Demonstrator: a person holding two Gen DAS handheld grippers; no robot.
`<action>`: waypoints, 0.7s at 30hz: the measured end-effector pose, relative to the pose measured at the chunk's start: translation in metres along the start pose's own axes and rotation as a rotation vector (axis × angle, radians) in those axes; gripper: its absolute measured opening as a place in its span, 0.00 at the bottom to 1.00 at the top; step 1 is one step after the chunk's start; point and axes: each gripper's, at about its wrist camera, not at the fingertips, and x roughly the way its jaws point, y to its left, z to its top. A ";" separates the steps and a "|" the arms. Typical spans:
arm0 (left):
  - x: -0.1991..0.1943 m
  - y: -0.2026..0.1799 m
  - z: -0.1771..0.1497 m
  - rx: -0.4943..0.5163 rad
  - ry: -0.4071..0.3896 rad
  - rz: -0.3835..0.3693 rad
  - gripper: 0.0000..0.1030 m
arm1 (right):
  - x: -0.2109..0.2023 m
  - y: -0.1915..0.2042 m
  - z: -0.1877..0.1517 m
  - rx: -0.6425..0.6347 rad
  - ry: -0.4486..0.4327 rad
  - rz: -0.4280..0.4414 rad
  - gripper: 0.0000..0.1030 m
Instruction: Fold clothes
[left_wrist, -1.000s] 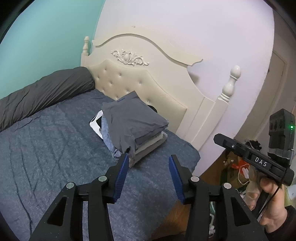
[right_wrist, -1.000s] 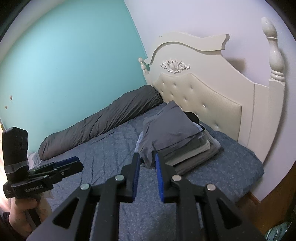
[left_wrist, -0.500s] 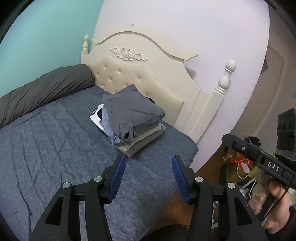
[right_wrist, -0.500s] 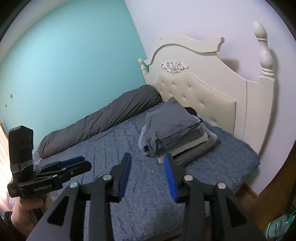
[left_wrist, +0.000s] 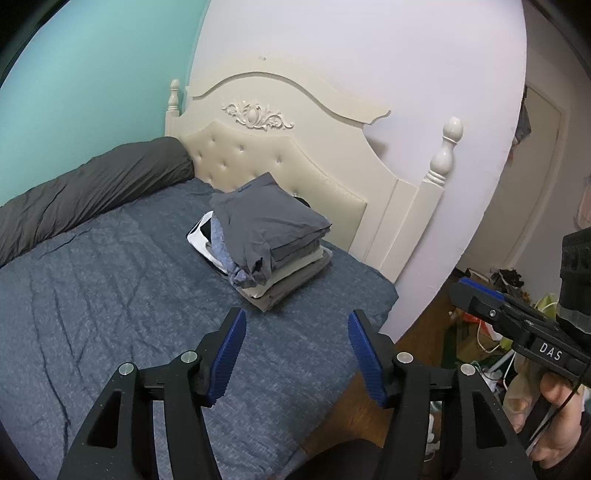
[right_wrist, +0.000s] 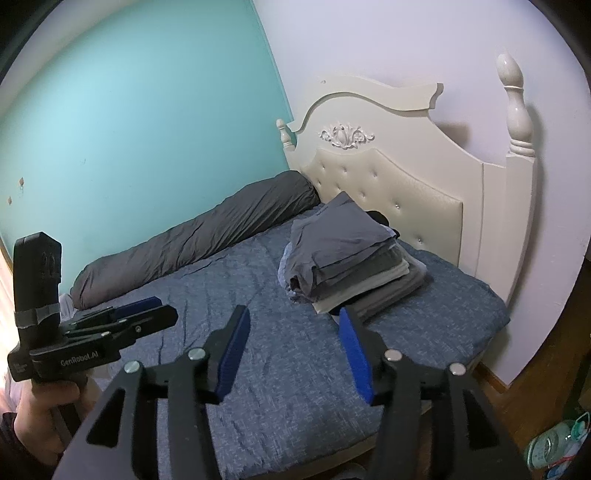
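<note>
A stack of folded clothes, grey on top with beige and blue layers below, sits on the blue bed cover near the headboard; it also shows in the right wrist view. My left gripper is open and empty, held back from the stack over the bed's near edge. My right gripper is open and empty, also short of the stack. Each gripper shows in the other's view: the right one and the left one.
The blue bed cover spreads left. A rolled dark grey duvet lies along the turquoise wall. A cream headboard stands behind the stack. Clutter lies on the wooden floor at right.
Both grippers have pulled back from the stack, which now looks smaller. The right gripper has opened from nearly shut to wide; the left has opened a little wider.
</note>
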 end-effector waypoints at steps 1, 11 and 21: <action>-0.002 0.000 -0.001 -0.001 -0.002 0.000 0.60 | 0.000 0.001 -0.001 -0.001 0.001 -0.002 0.55; -0.014 0.001 -0.008 0.007 -0.024 0.014 0.66 | -0.001 0.001 -0.009 -0.002 -0.003 -0.036 0.64; -0.023 0.000 -0.015 0.018 -0.042 0.027 0.74 | -0.004 0.004 -0.018 -0.008 -0.004 -0.068 0.70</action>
